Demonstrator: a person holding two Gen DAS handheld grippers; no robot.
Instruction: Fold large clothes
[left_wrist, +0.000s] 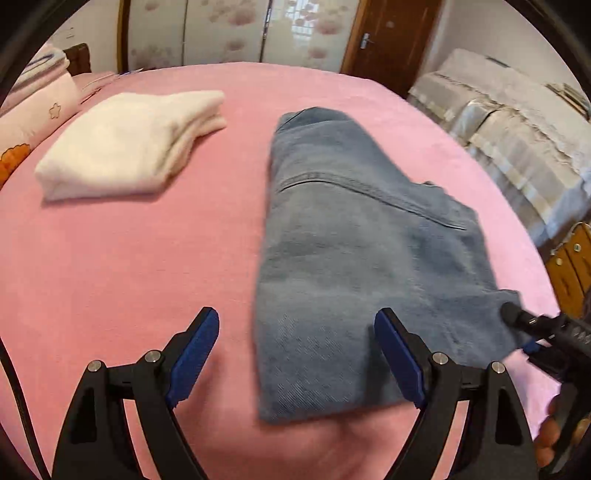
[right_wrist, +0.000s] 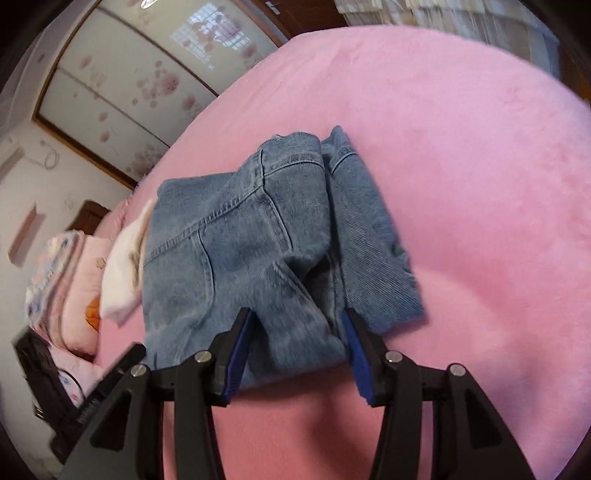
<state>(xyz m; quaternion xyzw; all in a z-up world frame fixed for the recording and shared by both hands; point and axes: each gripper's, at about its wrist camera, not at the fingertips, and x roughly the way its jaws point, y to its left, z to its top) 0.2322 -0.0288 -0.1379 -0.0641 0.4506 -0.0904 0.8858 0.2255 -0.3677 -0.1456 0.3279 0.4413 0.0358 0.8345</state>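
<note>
Jeans (left_wrist: 354, 258) of blue denim are seen folded into a compact stack on the pink bed (left_wrist: 129, 266), lying right of centre in the left wrist view, with a back pocket seam showing on the top layer. A folded white garment (left_wrist: 133, 144) is laid well apart from them, farther back on the bed toward the pillows (left_wrist: 40, 103).

The left gripper (left_wrist: 297, 354) is held above the near edge of the denim with its jaws spread wide; nothing is gripped between the blue pads (left_wrist: 194, 354), and only one lower corner of the fold is framed by them.

The right gripper (right_wrist: 295, 354) is shown tilted down over the near end of the jeans (right_wrist: 258, 240). Its jaws are parted about halfway, and a ridge of denim is seen between them. The pads (right_wrist: 238, 354) stand on either side of that ridge, but no pinch on the cloth can be made out, so the fabric is taken as released. In the left wrist view the same gripper (left_wrist: 517, 319) is seen at the right edge, its dark tip resting at the corner of the denim, with part of a hand (left_wrist: 550, 439) visible behind it.

A patterned sliding wardrobe (left_wrist: 229, 33) and a wooden door (left_wrist: 384, 37) are seen beyond the bed, and a covered sofa (left_wrist: 517, 140) stands along its right side.
</note>
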